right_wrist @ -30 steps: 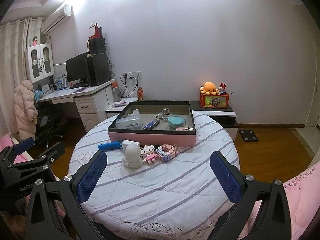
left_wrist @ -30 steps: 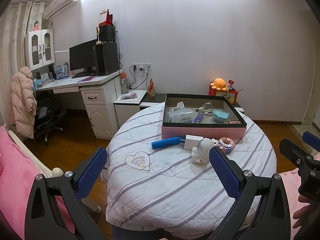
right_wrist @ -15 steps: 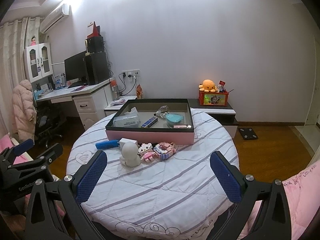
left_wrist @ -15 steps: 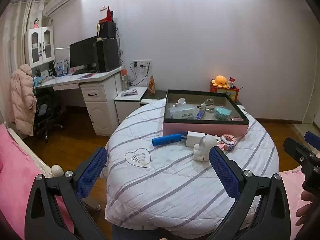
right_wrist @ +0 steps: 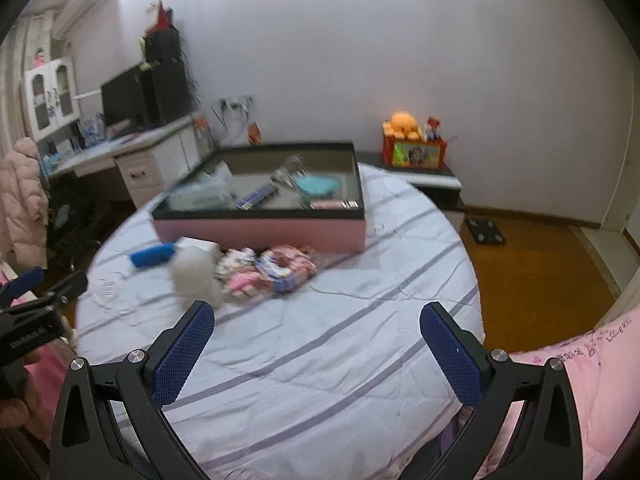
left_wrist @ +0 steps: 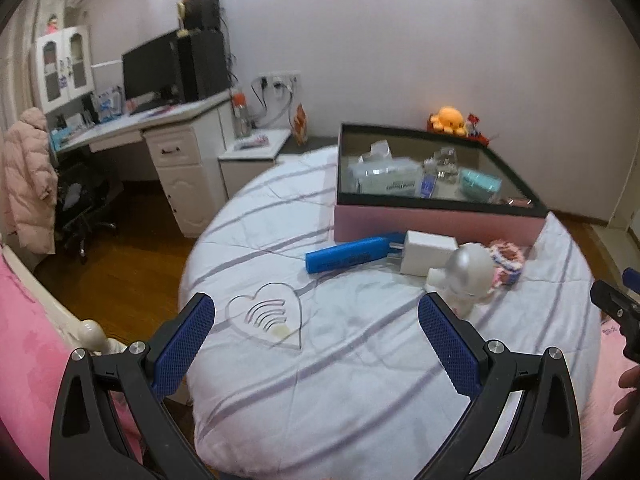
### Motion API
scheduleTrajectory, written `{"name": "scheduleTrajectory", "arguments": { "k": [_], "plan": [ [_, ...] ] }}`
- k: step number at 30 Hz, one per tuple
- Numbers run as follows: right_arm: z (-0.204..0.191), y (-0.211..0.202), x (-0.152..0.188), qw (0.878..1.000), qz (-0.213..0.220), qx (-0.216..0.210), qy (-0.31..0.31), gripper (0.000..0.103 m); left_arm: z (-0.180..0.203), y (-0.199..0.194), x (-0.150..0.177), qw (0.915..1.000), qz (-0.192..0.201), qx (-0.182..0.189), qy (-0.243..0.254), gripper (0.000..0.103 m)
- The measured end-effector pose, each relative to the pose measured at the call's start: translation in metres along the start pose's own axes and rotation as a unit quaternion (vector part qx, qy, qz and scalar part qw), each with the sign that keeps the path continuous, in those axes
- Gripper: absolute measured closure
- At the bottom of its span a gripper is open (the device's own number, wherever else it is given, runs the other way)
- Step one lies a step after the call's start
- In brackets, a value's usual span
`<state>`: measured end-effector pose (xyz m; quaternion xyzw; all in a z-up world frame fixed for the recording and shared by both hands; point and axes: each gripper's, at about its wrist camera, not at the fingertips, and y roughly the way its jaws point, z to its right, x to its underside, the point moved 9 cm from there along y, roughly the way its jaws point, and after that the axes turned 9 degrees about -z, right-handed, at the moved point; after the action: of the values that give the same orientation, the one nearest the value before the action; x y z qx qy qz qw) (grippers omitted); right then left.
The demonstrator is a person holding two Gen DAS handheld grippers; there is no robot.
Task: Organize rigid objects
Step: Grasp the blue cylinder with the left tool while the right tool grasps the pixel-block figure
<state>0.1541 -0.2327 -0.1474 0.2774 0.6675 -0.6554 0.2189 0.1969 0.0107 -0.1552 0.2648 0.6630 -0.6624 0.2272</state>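
A pink tray with a black rim [left_wrist: 436,222] [right_wrist: 260,236] sits at the far side of the round table and holds a tissue pack [left_wrist: 384,178], a teal case [left_wrist: 480,185] and other small items. In front of it lie a blue box [left_wrist: 346,256] [right_wrist: 154,255], a white charger block [left_wrist: 428,251], a white robot figure [left_wrist: 466,276] [right_wrist: 196,276] and pink brick toys [left_wrist: 506,258] [right_wrist: 266,270]. My left gripper [left_wrist: 316,338] is open and empty, short of the blue box. My right gripper [right_wrist: 316,338] is open and empty, short of the toys.
The round table has a white striped cover [left_wrist: 320,380] [right_wrist: 340,352] with a heart mark [left_wrist: 268,318]. A desk with a monitor [left_wrist: 160,68] and a chair [left_wrist: 80,200] stand at the left. A low cabinet with an orange plush [right_wrist: 404,126] stands behind. Pink bedding [right_wrist: 580,384] lies at the right.
Both grippers have moved forward and down toward the table, so the tray and loose objects look larger. Both stay open.
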Motion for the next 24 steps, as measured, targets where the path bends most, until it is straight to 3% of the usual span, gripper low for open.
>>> {"name": "scheduleTrajectory", "arguments": {
  "k": [8, 14, 21, 23, 24],
  "plan": [
    [-0.005, 0.077, -0.018, 0.997, -0.067, -0.016, -0.024, 0.0, 0.003, 0.07, -0.025, 0.9981, -0.036, -0.023, 0.044, 0.0],
    [-0.022, 0.119, -0.016, 0.99, -0.111, 0.01, -0.088, 0.0, 0.012, 0.102, -0.036, 0.9935, -0.057, -0.015, 0.098, 0.0],
    [-0.024, 0.14, -0.017, 0.988, -0.12, -0.007, -0.096, 0.0, 0.032, 0.125, -0.037, 0.9855, -0.095, 0.058, 0.128, 0.001],
    [-0.025, 0.142, -0.019, 0.987, -0.12, -0.013, -0.103, 0.001, 0.036, 0.128, -0.036, 0.983, -0.107, 0.078, 0.127, 0.011],
    [-0.026, 0.142, -0.019, 0.987, -0.12, -0.018, -0.105, 0.007, 0.038, 0.128, -0.035, 0.9822, -0.109, 0.086, 0.126, 0.022]
  ]
}}
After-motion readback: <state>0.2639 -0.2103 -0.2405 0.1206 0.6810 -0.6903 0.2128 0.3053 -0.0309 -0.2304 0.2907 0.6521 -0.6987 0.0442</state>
